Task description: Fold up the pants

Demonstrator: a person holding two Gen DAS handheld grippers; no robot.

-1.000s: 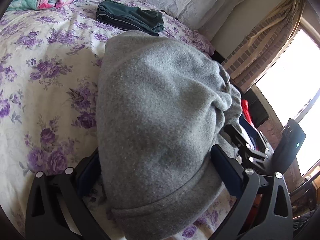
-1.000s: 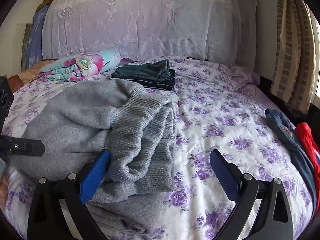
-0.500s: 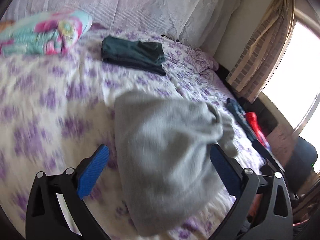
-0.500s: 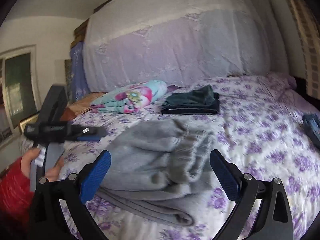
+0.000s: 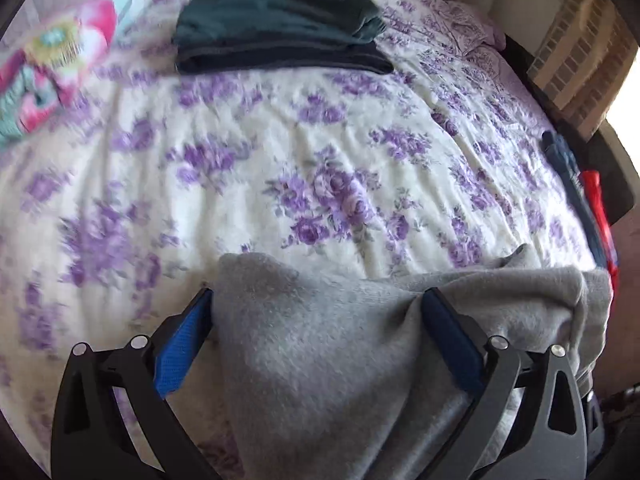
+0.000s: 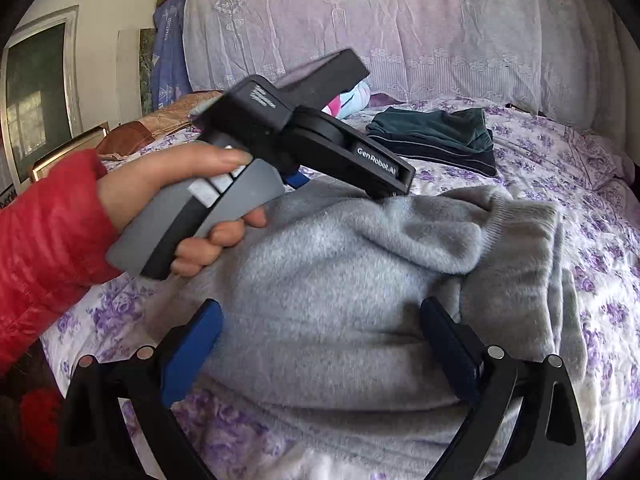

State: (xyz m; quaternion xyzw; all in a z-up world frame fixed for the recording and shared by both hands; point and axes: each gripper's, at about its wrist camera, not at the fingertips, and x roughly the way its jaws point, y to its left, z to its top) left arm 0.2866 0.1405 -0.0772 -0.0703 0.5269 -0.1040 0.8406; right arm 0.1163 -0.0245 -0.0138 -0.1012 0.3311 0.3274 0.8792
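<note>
Pants (image 6: 348,280) of grey fleece are seen lying bunched on the bed (image 5: 280,152), at its near edge, with the ribbed waistband (image 6: 532,240) turned up on the side away from the person's hand (image 6: 168,196). In the left wrist view the grey cloth (image 5: 332,360) is spread between and under the fingers of the left gripper (image 5: 316,340), whose blue pads (image 5: 180,348) are held wide apart; the jaws are parted and nothing is pinched between them, though the cloth is touched by both. In the right wrist view the same left gripper (image 6: 392,188) is shown from outside, held in a bare hand with a red sleeve (image 6: 44,240), its nose pressed down onto the top of the pants. The right gripper (image 6: 320,340) is likewise spread wide, with the pants lying between its blue fingers (image 6: 188,352) and no fold clamped.

Beyond the pants, toward the head of the bed, a folded dark green garment (image 5: 280,28) is laid flat on the purple-flowered sheet. A rolled floral quilt (image 5: 56,60) is seen left of that garment. Blue and red clothes (image 5: 592,200) are draped at the bed's right edge, near the pants. A lace-covered headboard (image 6: 400,28) is set behind the dark garment.
</note>
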